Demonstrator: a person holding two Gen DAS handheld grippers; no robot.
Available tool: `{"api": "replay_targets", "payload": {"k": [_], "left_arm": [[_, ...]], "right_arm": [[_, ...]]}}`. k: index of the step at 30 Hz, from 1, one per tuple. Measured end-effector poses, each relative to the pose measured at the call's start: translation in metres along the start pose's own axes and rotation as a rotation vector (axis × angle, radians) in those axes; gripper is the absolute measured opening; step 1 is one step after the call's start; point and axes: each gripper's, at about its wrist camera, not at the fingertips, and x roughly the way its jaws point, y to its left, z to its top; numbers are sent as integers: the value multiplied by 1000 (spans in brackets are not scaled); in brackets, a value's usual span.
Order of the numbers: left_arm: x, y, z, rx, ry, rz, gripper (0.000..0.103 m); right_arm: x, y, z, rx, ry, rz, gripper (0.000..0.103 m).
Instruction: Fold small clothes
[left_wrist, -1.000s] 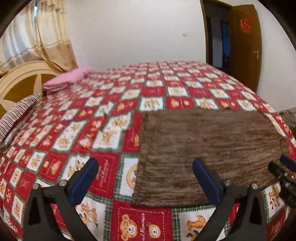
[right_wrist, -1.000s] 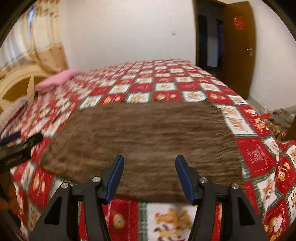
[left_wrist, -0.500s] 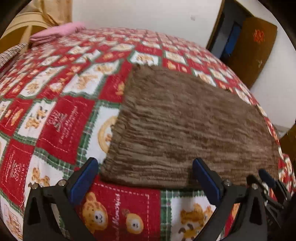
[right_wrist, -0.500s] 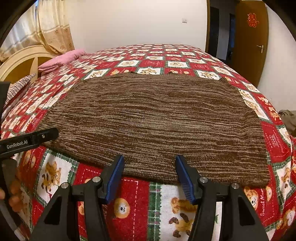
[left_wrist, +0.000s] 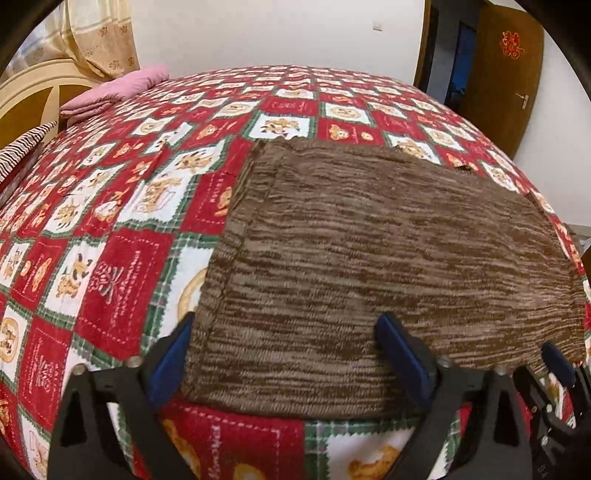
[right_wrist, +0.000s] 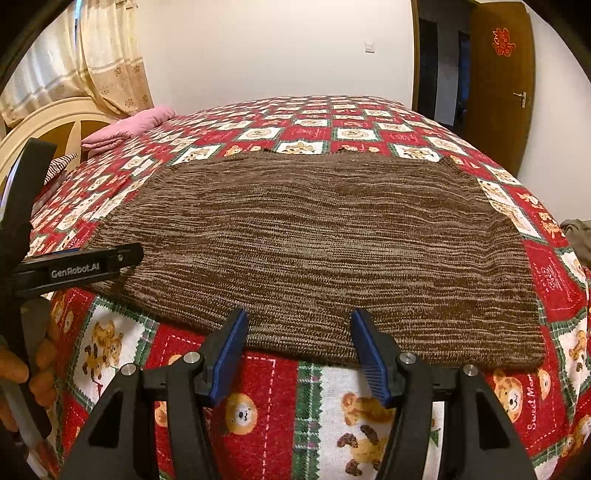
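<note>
A brown knitted garment (left_wrist: 388, 254) lies flat on the bed in a rough rectangle; it also shows in the right wrist view (right_wrist: 317, 243). My left gripper (left_wrist: 288, 354) is open and empty, its blue fingers straddling the garment's near left corner at the front hem. My right gripper (right_wrist: 297, 350) is open and empty, just over the near hem toward the garment's right part. The left gripper's black body (right_wrist: 74, 267) shows at the left of the right wrist view. The right gripper's tip (left_wrist: 557, 363) shows at the lower right of the left wrist view.
The bed carries a red, white and green teddy-bear quilt (left_wrist: 110, 206). A pink folded cloth (left_wrist: 114, 88) and a striped pillow (left_wrist: 26, 147) lie by the cream headboard (right_wrist: 48, 125). A brown door (right_wrist: 498, 81) stands open at the far right.
Both grippers have dropped and moved in to the garment's near hem. The left gripper has shifted right, so its fingers now span the near left corner. Both stay open.
</note>
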Motion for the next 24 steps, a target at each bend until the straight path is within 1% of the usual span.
{"api": "replay_targets", "payload": {"k": [1, 3, 4, 6, 7, 9, 10, 12, 13, 14, 15, 16, 17, 19, 21, 22, 24], "left_arm": [[1, -1, 2, 3, -11, 6, 85], [2, -3, 6, 14, -25, 17, 76], [3, -5, 7, 19, -29, 23, 74], [2, -5, 10, 15, -43, 28, 59], [1, -5, 11, 11, -53, 29, 55], [-3, -2, 12, -2, -69, 9, 42], [-6, 4, 12, -30, -82, -20, 41], [-8, 19, 11, -105, -90, -90, 41], [-7, 29, 9, -160, -87, -124, 41], [-7, 37, 7, -210, -84, -147, 45], [-6, 45, 6, -254, -80, -169, 55], [-6, 53, 2, -306, -75, -189, 61], [-6, 60, -1, -350, -75, -204, 70], [-8, 74, -12, -453, -96, -270, 71], [-10, 80, -21, -527, -110, -338, 71], [-10, 82, -24, -549, -119, -360, 71], [-10, 80, -26, -562, -135, -378, 72]], "right_arm": [[0, 0, 0, 0, -1, 0, 60], [0, 0, 0, -1, -1, 0, 60], [0, 0, 0, -1, -1, -1, 60], [0, 1, 1, -5, 3, -8, 60], [0, 3, 3, -12, 11, -21, 60], [0, 5, 8, -7, 22, -17, 60], [-1, 7, 13, 11, 17, 10, 60], [-4, 11, 21, 40, -8, 52, 58], [-4, 17, 25, 40, -17, 76, 51], [-2, 22, 27, 32, -14, 94, 48], [0, 29, 28, 18, -5, 110, 46], [4, 36, 28, 2, 6, 116, 45], [9, 42, 25, -12, 17, 116, 45], [17, 47, 16, -23, 38, 113, 45], [15, 50, 12, -38, 11, 99, 45], [16, 50, 12, -38, 13, 100, 45], [17, 48, 12, -26, 14, 114, 45]]}}
